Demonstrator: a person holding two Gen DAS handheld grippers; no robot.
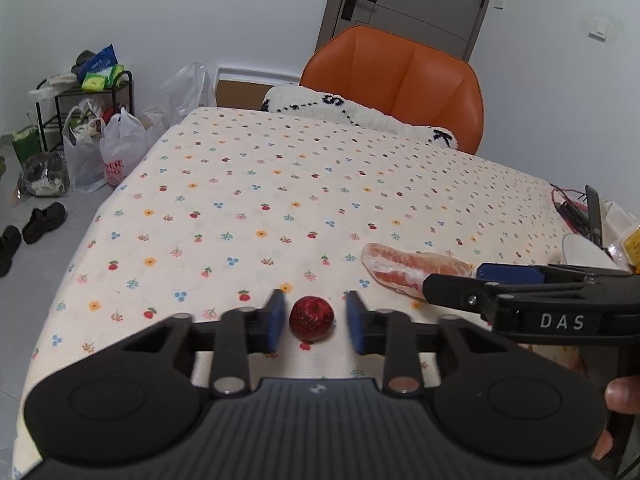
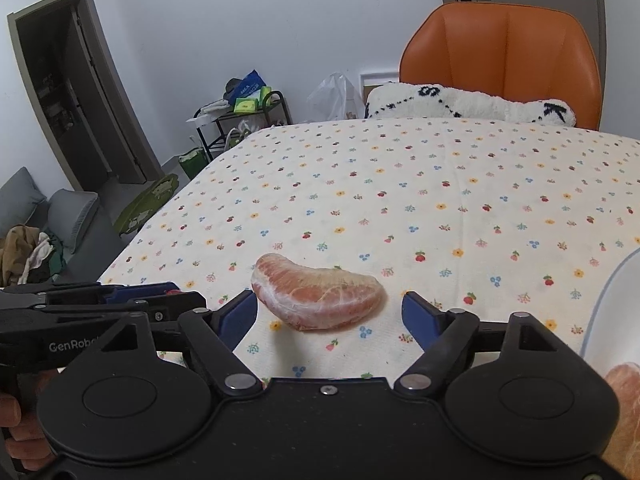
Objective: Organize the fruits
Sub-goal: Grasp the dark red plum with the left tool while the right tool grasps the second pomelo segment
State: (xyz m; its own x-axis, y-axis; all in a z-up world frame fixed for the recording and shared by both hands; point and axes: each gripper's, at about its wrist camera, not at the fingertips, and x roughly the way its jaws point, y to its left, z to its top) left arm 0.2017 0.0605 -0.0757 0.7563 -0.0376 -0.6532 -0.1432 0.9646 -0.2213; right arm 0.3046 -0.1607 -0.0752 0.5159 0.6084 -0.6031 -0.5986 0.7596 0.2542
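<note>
Pick-up step: left tool [image 1: 316, 322] spread around the strawberry [image 1: 311, 318], right tool [image 2: 330, 312] spread before the pomelo segment [image 2: 318, 298]; next, probably close gently.

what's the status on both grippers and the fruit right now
Left gripper open, straddling strawberry. Right gripper open around pomelo segment. Both fruits on tablecloth, nothing blocking.

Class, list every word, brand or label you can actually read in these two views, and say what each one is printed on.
"DAS": white letters on the right gripper, seen from the left wrist.
"GenRobo", cut off: on the left gripper, seen from the right wrist.
Red print on the white plastic bag: partly hidden, unreadable.
Blue packet on the rack: too small to read.
</note>
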